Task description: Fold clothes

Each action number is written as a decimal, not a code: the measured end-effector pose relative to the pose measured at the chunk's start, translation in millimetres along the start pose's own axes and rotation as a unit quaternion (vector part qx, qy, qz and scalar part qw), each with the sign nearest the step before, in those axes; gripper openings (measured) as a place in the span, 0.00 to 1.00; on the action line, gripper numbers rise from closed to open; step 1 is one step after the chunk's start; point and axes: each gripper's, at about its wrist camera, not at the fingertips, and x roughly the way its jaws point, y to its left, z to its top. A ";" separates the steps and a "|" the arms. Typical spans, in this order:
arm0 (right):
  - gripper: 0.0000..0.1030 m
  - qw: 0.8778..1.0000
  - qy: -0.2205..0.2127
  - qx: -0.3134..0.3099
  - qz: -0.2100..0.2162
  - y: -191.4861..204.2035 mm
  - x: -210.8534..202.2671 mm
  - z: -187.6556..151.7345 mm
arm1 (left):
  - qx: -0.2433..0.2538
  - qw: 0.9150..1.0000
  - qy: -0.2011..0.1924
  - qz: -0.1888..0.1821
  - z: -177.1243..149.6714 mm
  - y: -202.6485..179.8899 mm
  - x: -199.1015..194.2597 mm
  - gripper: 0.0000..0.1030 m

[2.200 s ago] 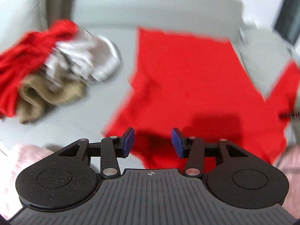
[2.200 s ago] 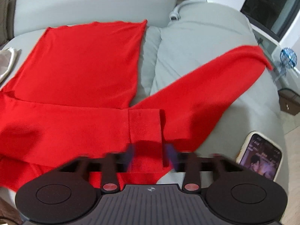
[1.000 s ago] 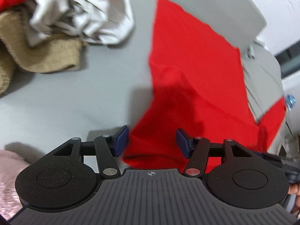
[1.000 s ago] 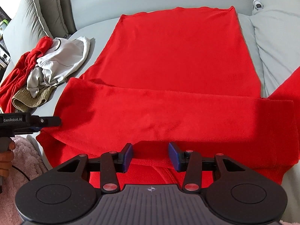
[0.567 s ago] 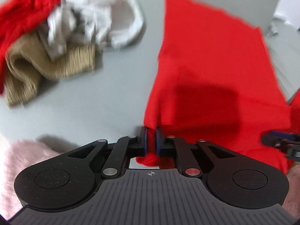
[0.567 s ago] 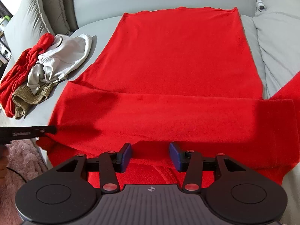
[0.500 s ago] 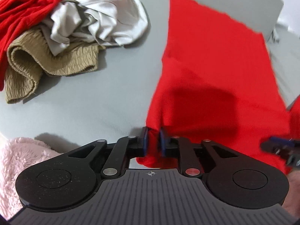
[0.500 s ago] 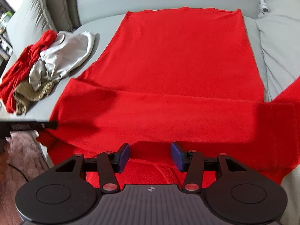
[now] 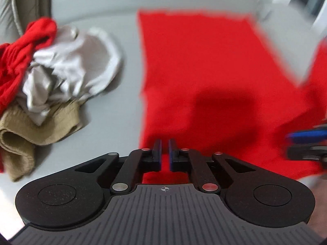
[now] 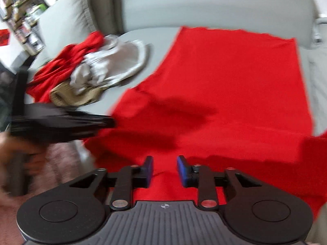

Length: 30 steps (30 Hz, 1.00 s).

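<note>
Red garment (image 10: 235, 77) lies flat on the sofa (image 10: 204, 4), long axis running toward 12 o'clock. Left hand-held gripper (image 9: 164, 153) is clamped on its near left corner; right hand-held gripper (image 10: 164, 170), jaws apart, hovers over the near hem.

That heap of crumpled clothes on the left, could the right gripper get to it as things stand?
Probably not directly. The right gripper, open, sits over the red garment; the left gripper lies between it and the clothes pile.
</note>
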 end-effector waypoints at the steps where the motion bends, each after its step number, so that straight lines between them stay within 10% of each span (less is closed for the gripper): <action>1: 0.27 1.000 0.006 -0.011 0.004 7.1 3.2 -1.8 | 0.006 1.000 0.010 0.016 -0.2 1.5 9.1 0.04; 15: 0.37 0.993 0.061 -0.104 0.013 54.1 31.4 -34.2 | -0.028 0.995 0.005 -0.098 -17.7 27.2 -22.0 0.04; 18: 0.06 0.987 0.044 -0.151 -0.019 66.1 40.0 -39.4 | -0.016 0.997 0.022 -0.076 -22.7 24.3 -8.6 0.04; 23: 0.06 0.980 0.088 -0.168 -0.062 63.6 29.8 -35.7 | 0.030 0.998 0.028 -0.049 -19.6 11.7 -2.2 0.04; 30: 0.41 0.991 0.087 -0.090 -0.045 36.9 3.2 -35.4 | 0.055 0.998 0.000 -0.029 -20.1 -2.1 -23.0 0.11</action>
